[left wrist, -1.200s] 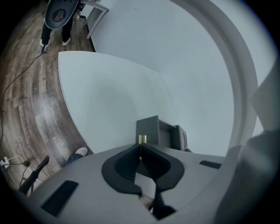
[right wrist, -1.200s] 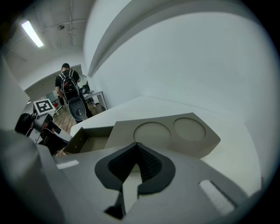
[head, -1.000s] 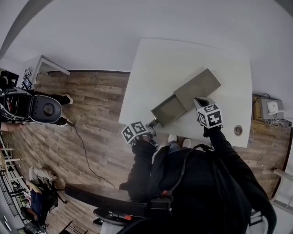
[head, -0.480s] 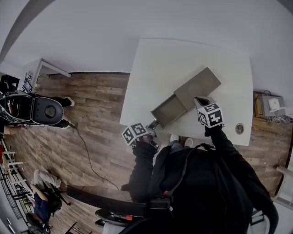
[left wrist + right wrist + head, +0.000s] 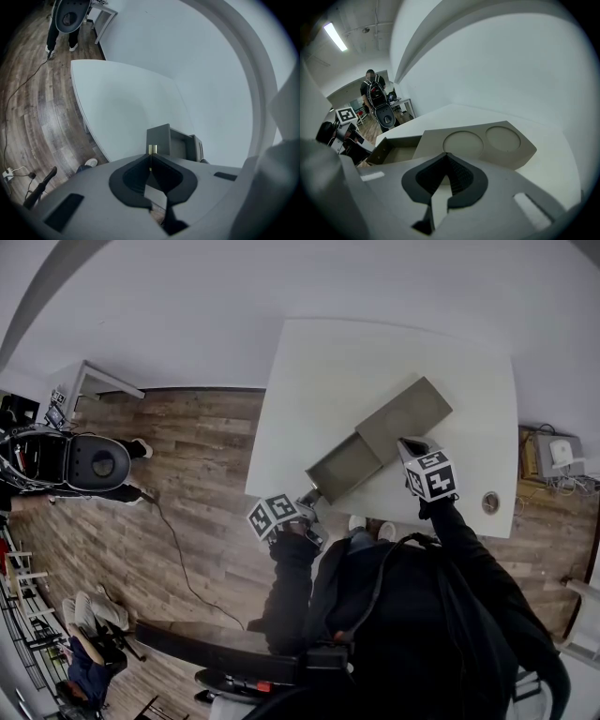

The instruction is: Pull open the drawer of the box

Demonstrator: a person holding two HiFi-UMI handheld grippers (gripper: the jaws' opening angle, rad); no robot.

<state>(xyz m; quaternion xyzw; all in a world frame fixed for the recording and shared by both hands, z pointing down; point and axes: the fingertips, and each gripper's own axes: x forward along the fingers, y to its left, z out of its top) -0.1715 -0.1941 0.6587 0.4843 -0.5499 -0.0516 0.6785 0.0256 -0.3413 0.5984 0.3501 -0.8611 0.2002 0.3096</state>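
A flat grey box (image 5: pixel 405 415) lies slantwise on the white table (image 5: pixel 328 371), its drawer (image 5: pixel 345 465) pulled out toward the table's near edge. My left gripper (image 5: pixel 310 495) is at the drawer's front; in the left gripper view it (image 5: pixel 151 157) is shut on the small brass knob (image 5: pixel 152 149) of the drawer front (image 5: pixel 158 136). My right gripper (image 5: pixel 405 448) is shut, tips down on the box's near end. The right gripper view shows this gripper (image 5: pixel 448 158) over the box top (image 5: pixel 487 140) with two round recesses, and the open drawer (image 5: pixel 396 151) to the left.
The drawer front reaches the table's near-left edge, with wood floor below. A round grommet (image 5: pixel 487 505) sits at the table's near-right corner. A person with a grey chair-like rig (image 5: pixel 94 463) stands on the floor at left, and a cable (image 5: pixel 173 549) trails there.
My left gripper has shifted very slightly toward me; the drawer's opening looks about the same. The right gripper has stayed on the box. The person at left has moved a little.
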